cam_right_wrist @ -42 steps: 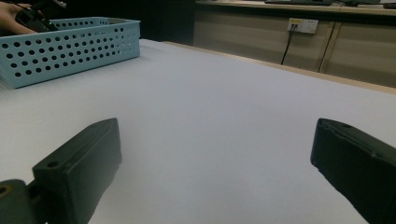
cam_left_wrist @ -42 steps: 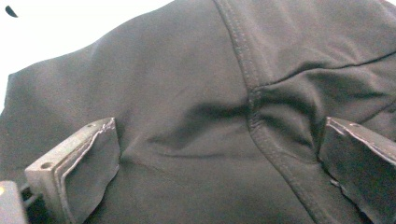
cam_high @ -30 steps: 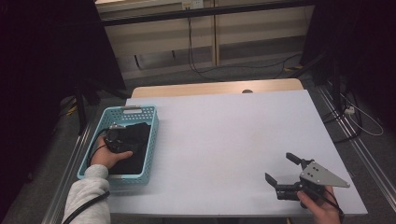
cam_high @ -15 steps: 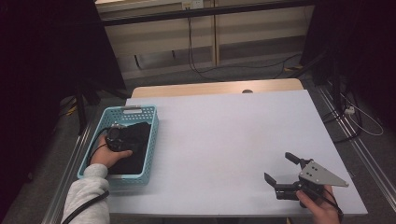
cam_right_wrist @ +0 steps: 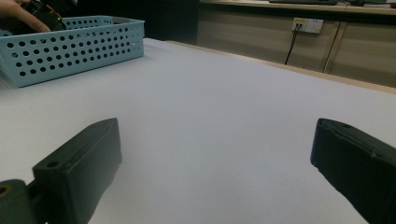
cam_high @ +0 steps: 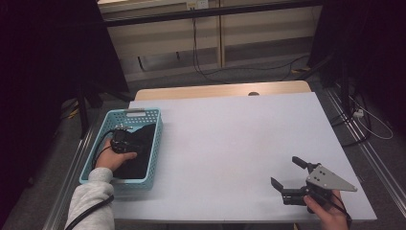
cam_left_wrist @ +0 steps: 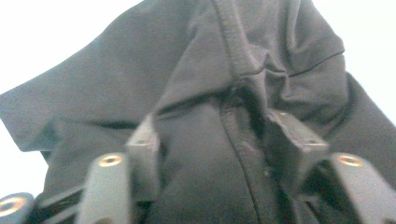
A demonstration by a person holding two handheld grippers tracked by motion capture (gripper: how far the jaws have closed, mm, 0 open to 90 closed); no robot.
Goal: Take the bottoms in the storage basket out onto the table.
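The left gripper point(cam_high: 125, 142) is down inside the light-blue perforated basket point(cam_high: 148, 163), its jaws on either side of a raised fold of the dark garment point(cam_left_wrist: 224, 84) that lies there. The jaws have just been closing. In the left gripper view a ridge of cloth with a stitched seam bunches up between the two black fingers point(cam_left_wrist: 144, 154), and both seem pressed into the fabric, though the picture is too blurred up close to be certain that the pinch is firm. The left hand point(cam_high: 112, 158) reaches in from the basket's near left corner.

To do this pick well, the jaws should finish closing on the thick seam and not on a single loose layer, which could slide out. Then lift straight up until the cloth clears the basket's rim, so that the basket is not dragged along. A slow lift would show early whether the whole garment follows or only one flap.

The right gripper point(cam_high: 296, 178) rests low over the white table point(cam_high: 230, 143) near its front right corner, well apart from the basket. Its jaws stand wide apart with nothing between them; in the right gripper view its two black fingers point(cam_right_wrist: 77, 168) frame bare tabletop, with the basket far off at upper left.
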